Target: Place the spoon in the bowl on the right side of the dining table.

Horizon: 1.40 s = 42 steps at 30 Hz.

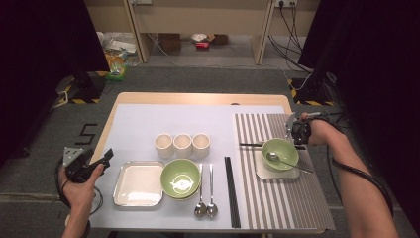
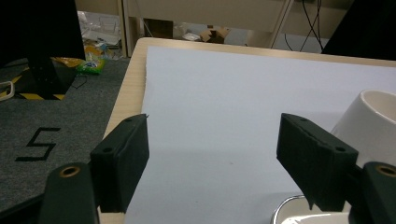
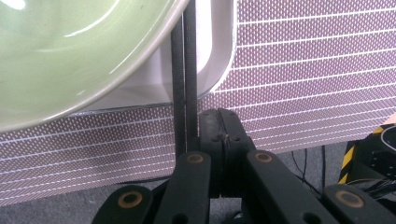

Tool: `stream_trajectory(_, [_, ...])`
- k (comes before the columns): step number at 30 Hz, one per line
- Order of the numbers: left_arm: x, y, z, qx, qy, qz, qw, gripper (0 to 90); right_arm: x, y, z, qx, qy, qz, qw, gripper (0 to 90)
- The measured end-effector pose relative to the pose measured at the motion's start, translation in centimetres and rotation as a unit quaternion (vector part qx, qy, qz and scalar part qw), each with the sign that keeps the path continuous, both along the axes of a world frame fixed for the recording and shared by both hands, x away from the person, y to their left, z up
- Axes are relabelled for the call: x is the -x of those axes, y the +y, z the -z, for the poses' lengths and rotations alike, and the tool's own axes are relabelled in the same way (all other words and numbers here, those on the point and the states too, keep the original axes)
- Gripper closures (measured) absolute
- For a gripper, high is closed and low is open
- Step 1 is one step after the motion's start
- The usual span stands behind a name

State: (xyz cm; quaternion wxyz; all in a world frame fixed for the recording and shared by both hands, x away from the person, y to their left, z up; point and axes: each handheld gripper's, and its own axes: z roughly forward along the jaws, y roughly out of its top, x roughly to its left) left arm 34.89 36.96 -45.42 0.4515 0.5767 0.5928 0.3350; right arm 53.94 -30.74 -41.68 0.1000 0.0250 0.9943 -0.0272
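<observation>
A place setting takes shape at the right of the high view: on the striped placemat a green bowl with a spoon in it sits on a small square plate, and a pair of black chopsticks lies just behind the bowl, reaching toward the right gripper at the frame's right. In the right gripper view its jaws are fully closed; the chopsticks run up beside them under the bowl's rim, seemingly just released or not quite gripped, though which is hard to tell. That setting looks near complete. Still unplaced at centre and lower left: a second bowl, a plate, three cups, two spoons and more chopsticks. The left gripper hovers at the table's lower left edge, jaws wide apart and holding nothing
</observation>
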Motion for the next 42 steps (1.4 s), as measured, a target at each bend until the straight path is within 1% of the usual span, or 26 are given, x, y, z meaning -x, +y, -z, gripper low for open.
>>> stream_trajectory(4, [0.0,0.1,0.0,0.000,0.000,-0.001,1.0000,24.6,0.1,0.1,0.2,0.004,0.002,0.000,1.0000,90.0])
stream_trajectory(5, [0.0,0.1,0.0,0.000,0.000,0.000,1.0000,24.5,0.1,0.1,0.2,0.002,0.003,0.000,1.0000,90.0])
stream_trajectory(6, [0.0,0.0,0.0,0.000,0.000,-0.001,1.0000,24.6,0.1,0.1,0.2,0.006,0.002,-0.002,1.0000,90.0])
stream_trajectory(10, [0.0,0.0,0.0,0.000,0.001,0.000,1.0000,24.6,0.0,0.2,0.3,0.007,0.005,-0.011,0.9999,90.0])
stream_trajectory(17, [0.0,0.0,0.0,-0.001,0.001,0.000,1.0000,24.6,0.2,0.2,0.3,0.006,0.009,-0.008,0.9999,90.0])
stream_trajectory(19, [0.0,0.0,0.0,0.000,0.000,0.000,1.0000,24.6,0.1,0.1,0.2,0.005,0.007,-0.012,0.9999,90.0])
stream_trajectory(22, [0.0,0.0,0.0,0.000,0.000,-0.001,1.0000,24.5,0.1,0.0,0.1,0.002,-0.001,-0.004,1.0000,90.0])
stream_trajectory(23, [0.0,0.1,0.0,0.000,0.000,-0.001,1.0000,24.6,0.0,-0.1,0.0,0.002,-0.001,-0.006,1.0000,90.0])
stream_trajectory(24, [0.0,0.1,0.0,0.000,0.000,-0.001,1.0000,24.6,0.1,-0.1,-0.1,0.005,-0.002,-0.001,1.0000,90.0])
stream_trajectory(25, [0.0,0.1,0.0,0.000,0.000,-0.001,1.0000,24.6,0.0,-0.2,-0.1,0.004,-0.002,-0.008,1.0000,90.0])
stream_trajectory(26, [0.0,0.1,0.0,0.001,0.000,-0.001,1.0000,24.6,0.1,-0.3,-0.2,0.008,-0.001,0.002,1.0000,90.0])
stream_trajectory(27, [0.0,0.1,0.0,0.000,0.000,-0.001,1.0000,24.6,0.2,-0.5,-0.2,0.006,-0.002,0.003,1.0000,90.0])
stream_trajectory(28, [0.0,0.1,0.0,0.000,0.000,0.000,1.0000,24.6,0.2,-0.6,-0.2,0.008,0.000,0.001,1.0000,90.0])
stream_trajectory(29, [0.0,0.1,0.0,0.000,0.000,0.000,1.0000,24.6,0.3,-0.8,-0.3,0.005,0.001,0.003,1.0000,90.0])
stream_trajectory(31, [0.0,0.1,0.0,0.001,-0.001,-0.001,1.0000,24.6,0.6,-1.1,-0.5,0.007,0.001,0.007,0.9999,90.0])
stream_trajectory(34, [0.0,0.0,0.0,0.000,0.000,-0.001,1.0000,24.6,0.9,-1.4,-0.8,0.002,0.001,0.006,1.0000,90.0])
stream_trajectory(39, [0.0,-0.1,-0.1,0.001,-0.003,0.002,1.0000,24.6,1.5,-1.6,-1.1,0.006,0.005,0.010,0.9999,90.0])
stream_trajectory(42, [0.0,-0.1,-0.1,0.001,-0.003,0.001,1.0000,24.6,1.6,-1.7,-1.0,0.008,0.009,0.006,0.9999,90.0])
